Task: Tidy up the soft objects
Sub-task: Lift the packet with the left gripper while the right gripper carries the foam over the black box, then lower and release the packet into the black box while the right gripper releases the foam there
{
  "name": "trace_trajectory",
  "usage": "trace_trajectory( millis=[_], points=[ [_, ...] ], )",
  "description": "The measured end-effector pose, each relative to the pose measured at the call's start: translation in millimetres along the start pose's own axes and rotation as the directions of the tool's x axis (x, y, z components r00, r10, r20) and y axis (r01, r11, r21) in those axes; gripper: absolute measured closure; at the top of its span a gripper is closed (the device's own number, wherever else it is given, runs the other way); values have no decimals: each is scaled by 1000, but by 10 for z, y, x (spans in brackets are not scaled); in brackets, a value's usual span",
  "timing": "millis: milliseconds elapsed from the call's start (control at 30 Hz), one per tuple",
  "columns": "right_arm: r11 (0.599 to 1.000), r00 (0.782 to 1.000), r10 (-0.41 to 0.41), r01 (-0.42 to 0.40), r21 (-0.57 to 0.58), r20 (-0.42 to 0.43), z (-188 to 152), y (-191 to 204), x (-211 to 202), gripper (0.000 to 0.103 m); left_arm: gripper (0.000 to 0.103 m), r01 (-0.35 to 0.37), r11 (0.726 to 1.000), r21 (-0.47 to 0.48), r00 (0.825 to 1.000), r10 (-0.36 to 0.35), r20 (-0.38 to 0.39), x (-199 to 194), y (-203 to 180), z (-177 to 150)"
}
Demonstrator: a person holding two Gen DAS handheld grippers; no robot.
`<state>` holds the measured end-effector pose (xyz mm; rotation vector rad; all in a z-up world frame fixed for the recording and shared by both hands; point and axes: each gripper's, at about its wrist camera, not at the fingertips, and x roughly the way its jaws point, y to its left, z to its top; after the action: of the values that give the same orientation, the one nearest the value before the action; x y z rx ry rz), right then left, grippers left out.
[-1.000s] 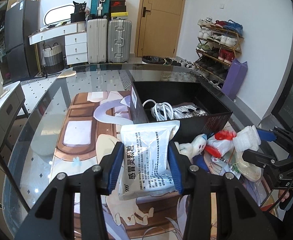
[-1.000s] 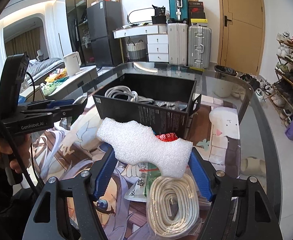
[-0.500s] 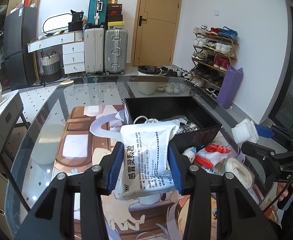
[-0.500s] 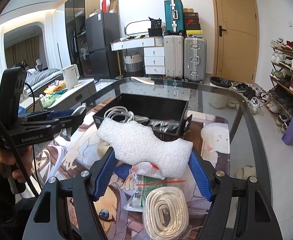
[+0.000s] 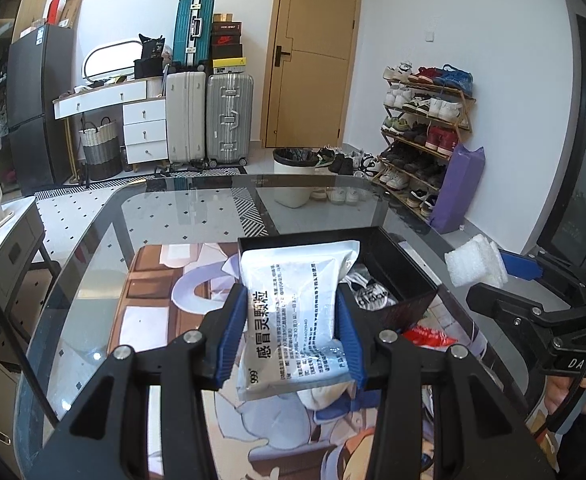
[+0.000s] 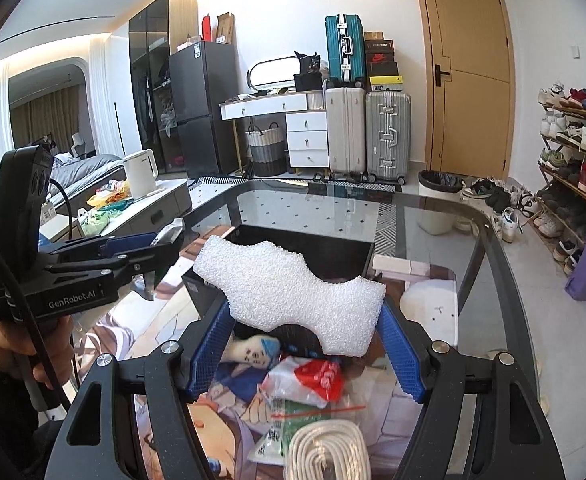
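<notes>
**Left wrist view: both grippers loaded above the desk**

Left wrist view: at the lower centre of the frame the left gripper [image 5: 293, 336] has its jaws pinching a white medicine pouch [image 5: 293, 312] printed with dark characters, holding it lifted in front of the black box [image 5: 409, 276]. The box stands open on the glass desk [image 5: 181, 216] at the middle of the frame, and a dark item with white print lies inside it. At the right edge the right gripper [image 5: 489, 270] shows from the side with a white foam piece [image 5: 471, 264] at its tip.

In the right wrist view the right gripper [image 6: 305, 336] fills the lower frame, its jaws pinching the white foam piece [image 6: 293, 292] by both ends; the piece is held in the air in front of the black box [image 6: 349, 252]. Below it on the printed mat [image 6: 105, 336] lie a small plush toy [image 6: 253, 350], a red-and-white packet [image 6: 309, 376], a green-printed bag [image 6: 289, 420] and a bagged white coil [image 6: 327, 452], close together at the bottom centre. The left gripper [image 6: 161, 246] enters from the left edge, a corner of its pouch showing at its tip.
</notes>
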<state>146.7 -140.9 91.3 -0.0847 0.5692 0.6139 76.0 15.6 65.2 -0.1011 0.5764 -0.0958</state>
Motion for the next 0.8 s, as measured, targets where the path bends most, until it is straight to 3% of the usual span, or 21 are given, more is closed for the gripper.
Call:
trace_trajectory(
  millis=[800],
  points=[
    [996,999,38,-36,85,-26,325,-220,502,30,60,-6,1000,10,1000,6,-25,453,-52,166]
  ],
)
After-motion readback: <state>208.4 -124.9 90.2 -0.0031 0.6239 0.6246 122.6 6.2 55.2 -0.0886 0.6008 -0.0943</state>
